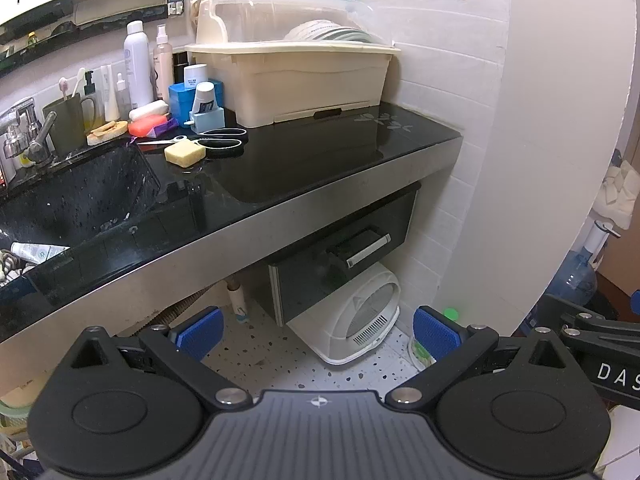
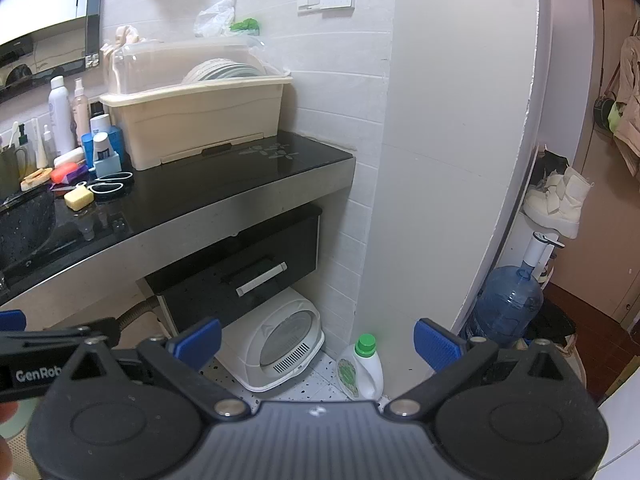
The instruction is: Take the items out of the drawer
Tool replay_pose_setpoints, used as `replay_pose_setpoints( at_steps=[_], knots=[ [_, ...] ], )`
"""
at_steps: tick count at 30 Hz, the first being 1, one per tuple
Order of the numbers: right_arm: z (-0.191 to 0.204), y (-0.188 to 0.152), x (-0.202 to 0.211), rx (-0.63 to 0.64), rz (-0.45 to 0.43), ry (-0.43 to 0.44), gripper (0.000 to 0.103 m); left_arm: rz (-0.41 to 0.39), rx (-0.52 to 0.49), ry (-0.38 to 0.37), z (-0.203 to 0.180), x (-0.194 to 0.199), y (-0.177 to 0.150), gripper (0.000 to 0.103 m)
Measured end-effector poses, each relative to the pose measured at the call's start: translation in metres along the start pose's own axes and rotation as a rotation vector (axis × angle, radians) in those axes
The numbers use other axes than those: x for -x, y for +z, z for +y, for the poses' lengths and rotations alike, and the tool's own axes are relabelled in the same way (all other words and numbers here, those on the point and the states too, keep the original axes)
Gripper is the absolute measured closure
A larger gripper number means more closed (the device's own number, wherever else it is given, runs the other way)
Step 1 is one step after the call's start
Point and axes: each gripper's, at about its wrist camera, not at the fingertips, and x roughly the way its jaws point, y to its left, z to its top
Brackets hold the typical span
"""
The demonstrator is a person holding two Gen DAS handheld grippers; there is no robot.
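Note:
A black drawer (image 1: pixel 316 276) with a silver bar handle (image 1: pixel 368 251) hangs shut under the black countertop (image 1: pixel 320 160); its contents are hidden. It also shows in the right wrist view (image 2: pixel 224 280) with its handle (image 2: pixel 261 279). My left gripper (image 1: pixel 318 330) is open and empty, held back from the drawer and lower than it. My right gripper (image 2: pixel 318 340) is open and empty, also back from the drawer, to the right of the left one.
A white rounded appliance (image 1: pixel 360 316) stands on the floor under the drawer. A detergent bottle (image 2: pixel 362 366) stands by the wall. On the counter are a beige dish rack (image 1: pixel 292 80), scissors (image 1: pixel 208 140), soap (image 1: pixel 185 153), toiletries and a sink (image 1: pixel 72 196). A water jug (image 2: pixel 506 304) stands at right.

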Motion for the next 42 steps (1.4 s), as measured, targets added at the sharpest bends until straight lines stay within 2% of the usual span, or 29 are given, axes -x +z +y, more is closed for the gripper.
replay_pose_setpoints(
  at_steps=[25, 30, 42],
  knots=[
    [0.001, -0.001, -0.007, -0.001, 0.014, 0.004, 0.0, 0.001, 0.0, -0.004, -0.005, 0.0, -0.007, 0.001],
    [0.001, -0.002, -0.007, -0.002, 0.014, 0.003, 0.0, 0.009, 0.004, -0.004, -0.006, -0.002, 0.003, 0.001],
    [0.004, -0.005, -0.004, 0.012, -0.033, -0.016, 0.0, 0.006, -0.002, -0.023, -0.01, -0.007, 0.002, 0.001]
  ],
)
